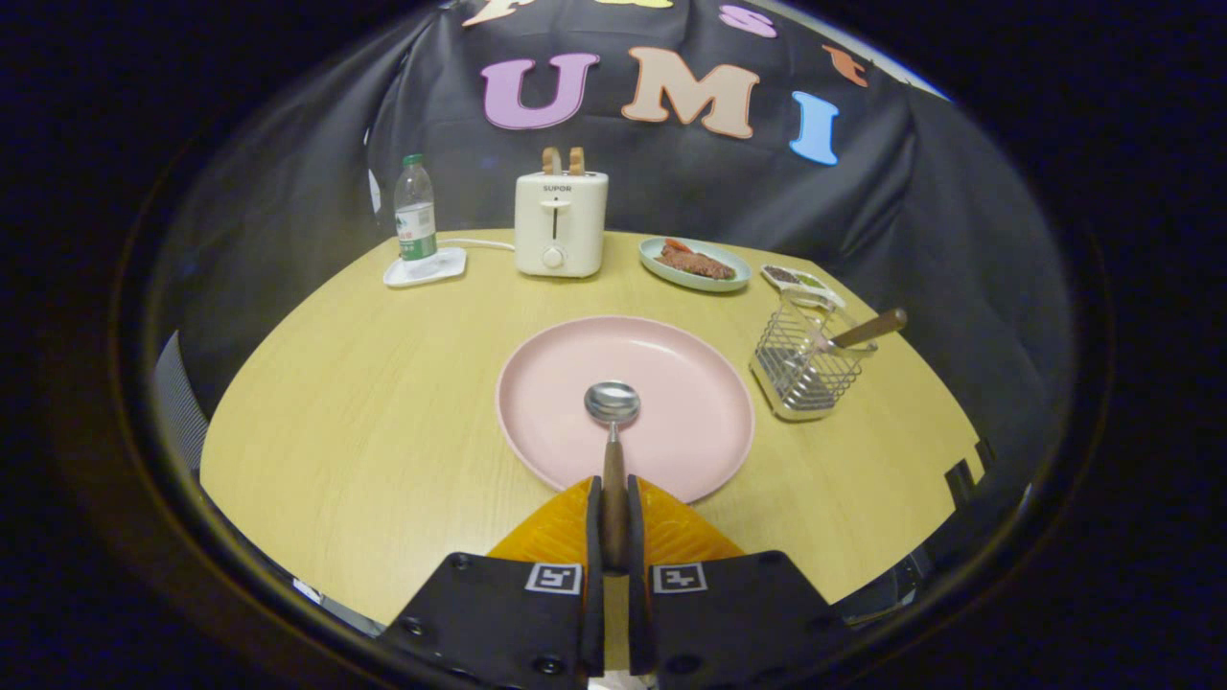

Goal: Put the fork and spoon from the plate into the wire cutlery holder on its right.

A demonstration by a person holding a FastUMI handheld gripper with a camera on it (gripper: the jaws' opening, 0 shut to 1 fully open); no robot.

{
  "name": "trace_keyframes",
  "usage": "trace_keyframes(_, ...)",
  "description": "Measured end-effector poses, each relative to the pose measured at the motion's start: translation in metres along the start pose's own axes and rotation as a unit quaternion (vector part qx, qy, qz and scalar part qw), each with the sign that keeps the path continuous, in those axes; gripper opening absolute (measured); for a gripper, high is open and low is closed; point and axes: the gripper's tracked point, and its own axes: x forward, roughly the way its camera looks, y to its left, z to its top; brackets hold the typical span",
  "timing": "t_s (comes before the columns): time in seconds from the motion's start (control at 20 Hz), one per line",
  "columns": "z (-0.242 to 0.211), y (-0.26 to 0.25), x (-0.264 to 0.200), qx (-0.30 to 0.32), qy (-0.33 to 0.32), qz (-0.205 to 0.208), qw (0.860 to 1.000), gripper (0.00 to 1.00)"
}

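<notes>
A: What has our claw (613, 522) got?

B: We see both fingers pressed on the wooden handle of the spoon (613, 422), low in the middle of the frame. Its bowl sticks out ahead of the fingers, over the pink plate (546, 383).

A: And the fork (858, 333)?

B: We find it standing tilted in the wire holder (803, 369), right of the plate, its wooden handle leaning out to the right.

A: What else sits on the worktop (364, 422)?

B: In the upper part of the frame we see a water bottle (415, 209) on a white tray (425, 267), a cream toaster (561, 223), a green dish (695, 264) of food, and a small dish (800, 280) just behind the holder.
</notes>
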Motion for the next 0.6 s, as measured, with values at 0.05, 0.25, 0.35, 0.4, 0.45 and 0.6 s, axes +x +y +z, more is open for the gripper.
trace_keyframes(0.05, 0.008, -0.001, -0.001, -0.001, -0.004, -0.002, 1.000, 0.13)
trace_keyframes(0.25, 0.019, -0.005, -0.001, 0.000, 0.000, -0.004, 1.000, 0.08)
trace_keyframes(0.35, 0.021, -0.005, -0.001, 0.006, 0.001, -0.003, 1.000, 0.04)
trace_keyframes(0.4, 0.022, -0.005, -0.002, 0.010, 0.001, -0.002, 1.000, 0.04)
trace_keyframes(0.45, 0.022, -0.007, -0.002, 0.012, 0.003, -0.003, 1.000, 0.04)
trace_keyframes(0.6, 0.027, -0.013, -0.005, 0.008, 0.005, -0.007, 1.000, 0.04)
